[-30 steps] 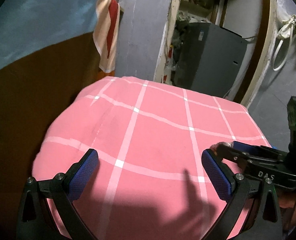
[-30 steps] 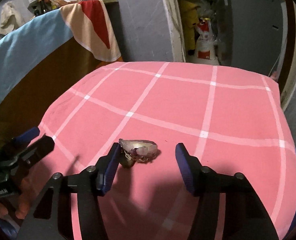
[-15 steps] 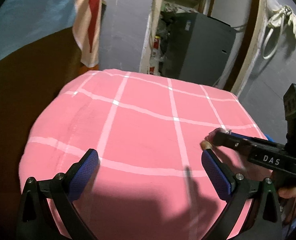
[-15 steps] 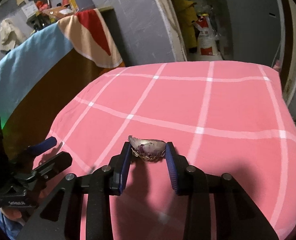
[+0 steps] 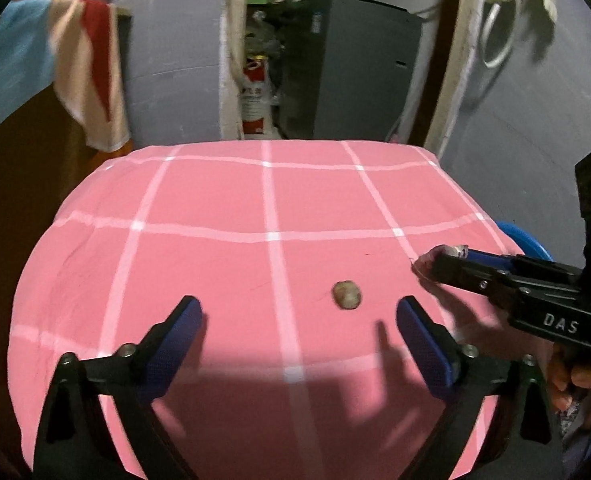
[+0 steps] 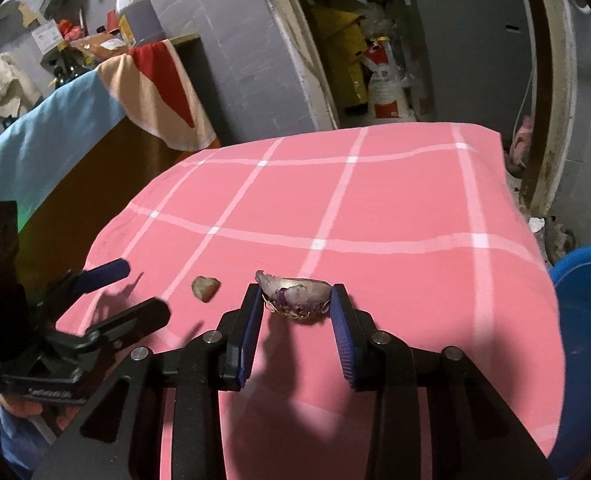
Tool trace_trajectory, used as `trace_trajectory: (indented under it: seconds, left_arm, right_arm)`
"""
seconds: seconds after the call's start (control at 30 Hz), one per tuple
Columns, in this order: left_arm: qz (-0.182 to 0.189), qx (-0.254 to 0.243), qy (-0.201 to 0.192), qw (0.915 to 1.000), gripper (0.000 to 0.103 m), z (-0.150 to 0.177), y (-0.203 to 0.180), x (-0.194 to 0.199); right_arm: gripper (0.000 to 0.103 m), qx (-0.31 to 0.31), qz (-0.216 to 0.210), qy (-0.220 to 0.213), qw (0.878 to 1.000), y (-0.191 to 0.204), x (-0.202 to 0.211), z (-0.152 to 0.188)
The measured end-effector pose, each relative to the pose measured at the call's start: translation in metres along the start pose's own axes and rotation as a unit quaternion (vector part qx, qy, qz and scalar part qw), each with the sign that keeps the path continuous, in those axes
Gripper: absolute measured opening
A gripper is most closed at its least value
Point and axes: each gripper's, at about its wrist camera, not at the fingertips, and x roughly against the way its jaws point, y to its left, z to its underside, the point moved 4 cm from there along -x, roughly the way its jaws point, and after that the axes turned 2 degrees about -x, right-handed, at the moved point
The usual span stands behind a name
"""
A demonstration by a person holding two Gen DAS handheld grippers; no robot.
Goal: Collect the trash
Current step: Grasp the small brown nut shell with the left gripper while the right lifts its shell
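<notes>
My right gripper (image 6: 297, 304) is shut on a purple onion peel (image 6: 295, 294) and holds it just above the pink checked cloth (image 6: 375, 208). It shows from the side in the left wrist view (image 5: 439, 260). A small beige scrap (image 6: 205, 287) lies on the cloth to its left, and also shows in the left wrist view (image 5: 347, 295). My left gripper (image 5: 295, 316) is open and empty, with the scrap lying just ahead between its fingers.
A blue bin (image 6: 587, 320) stands at the table's right edge, and its rim shows in the left wrist view (image 5: 525, 240). A wooden cabinet draped with a blue, beige and red towel (image 6: 151, 88) stands to the left. A doorway with clutter lies behind.
My right gripper closed on the onion peel and lifted it to the right. The left view swung right, bringing the beige scrap between my open left fingers.
</notes>
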Motion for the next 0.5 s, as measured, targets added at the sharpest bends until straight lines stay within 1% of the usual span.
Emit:
trace_trajectory:
  seconds: [0.03,0.1,0.13,0.2,0.27,0.33,0.4,0.43,0.47,0.5]
  left_arm:
    - [0.002,-0.004,0.004,1.0000,0.085,0.000,-0.003,-0.003]
    - [0.006,-0.010,0.014,0.9998,0.071,-0.002,-0.006,-0.010]
    - [0.008,-0.012,0.018,0.9997,0.068,-0.003,-0.008,-0.012]
    - [0.012,-0.015,0.031,0.9993,0.054,-0.003,-0.010,-0.019]
    - [0.014,-0.019,0.042,0.9989,0.044,-0.003,-0.015,-0.024]
    - [0.007,-0.028,0.041,0.9987,0.036,-0.004,-0.018,-0.025]
    - [0.010,-0.032,0.045,0.9984,0.022,-0.006,-0.021,-0.026]
    - [0.010,-0.034,0.047,0.9983,0.019,-0.006,-0.022,-0.026]
    - [0.012,-0.035,0.048,0.9982,0.013,-0.006,-0.024,-0.026]
    - [0.015,-0.036,0.048,0.9981,0.013,-0.006,-0.025,-0.025]
  right_arm:
    - [0.032,-0.001,0.001,-0.002,1.000,-0.002,0.002,0.001]
    - [0.032,-0.002,0.003,-0.005,1.000,-0.005,0.006,0.002]
    - [0.032,-0.002,0.004,-0.007,1.000,-0.006,0.008,0.002]
    - [0.032,-0.002,0.004,-0.010,1.000,-0.007,0.011,0.004]
    - [0.032,-0.003,0.004,-0.013,1.000,-0.008,0.014,0.005]
    - [0.032,-0.002,0.005,-0.017,1.000,-0.008,0.016,0.006]
    - [0.032,0.001,0.007,-0.021,1.000,-0.008,0.018,0.006]
    - [0.032,0.002,0.008,-0.023,1.000,-0.008,0.019,0.007]
    - [0.032,0.003,0.008,-0.025,1.000,-0.008,0.020,0.007]
    - [0.032,0.004,0.008,-0.028,1.000,-0.008,0.022,0.008]
